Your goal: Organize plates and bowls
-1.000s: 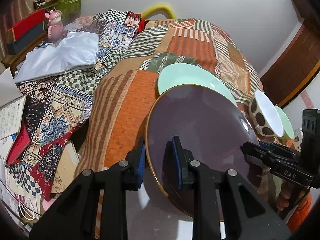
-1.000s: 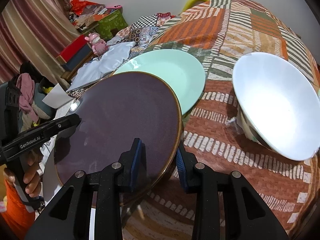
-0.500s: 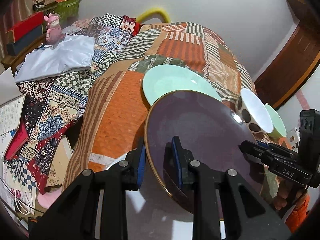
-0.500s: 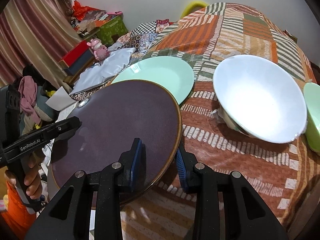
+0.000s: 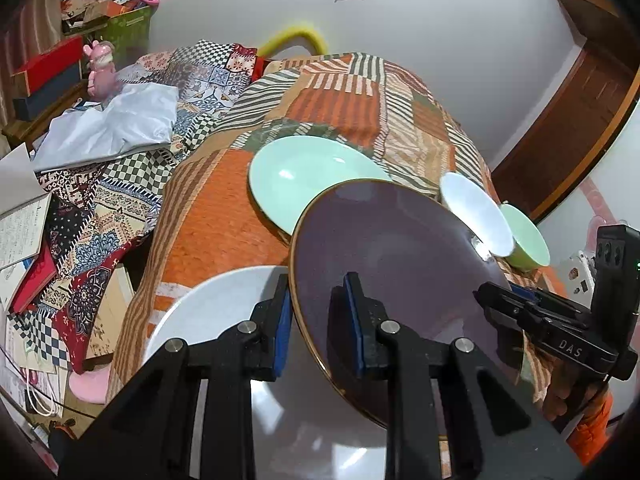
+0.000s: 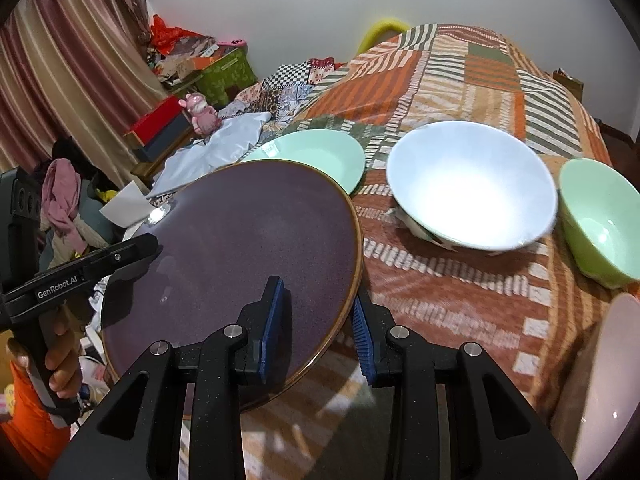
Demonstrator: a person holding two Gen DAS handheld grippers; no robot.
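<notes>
A dark purple plate [image 5: 392, 252] with a gold rim is held up over the bed by both grippers. My left gripper [image 5: 318, 320] is shut on its left edge; it shows from the other side in the right wrist view [image 6: 132, 252]. My right gripper [image 6: 316, 320] is shut on the plate's [image 6: 248, 248] right edge and shows in the left wrist view [image 5: 504, 300]. A mint green plate [image 5: 304, 176] lies on the bed beyond. A white plate [image 5: 208, 320] lies below the purple one. A white bowl [image 6: 472, 184] and a green bowl [image 6: 600, 220] stand to the right.
The bed has an orange striped patchwork cover [image 5: 352, 92]. A pale plate's rim [image 6: 608, 380] shows at the right edge. Papers, cloth and boxes [image 5: 52, 80] crowd the left side. A wooden door [image 5: 576, 120] stands at the right.
Both grippers have lifted the purple plate and drawn it back toward me. The white plate under it and the green bowl have come into view.
</notes>
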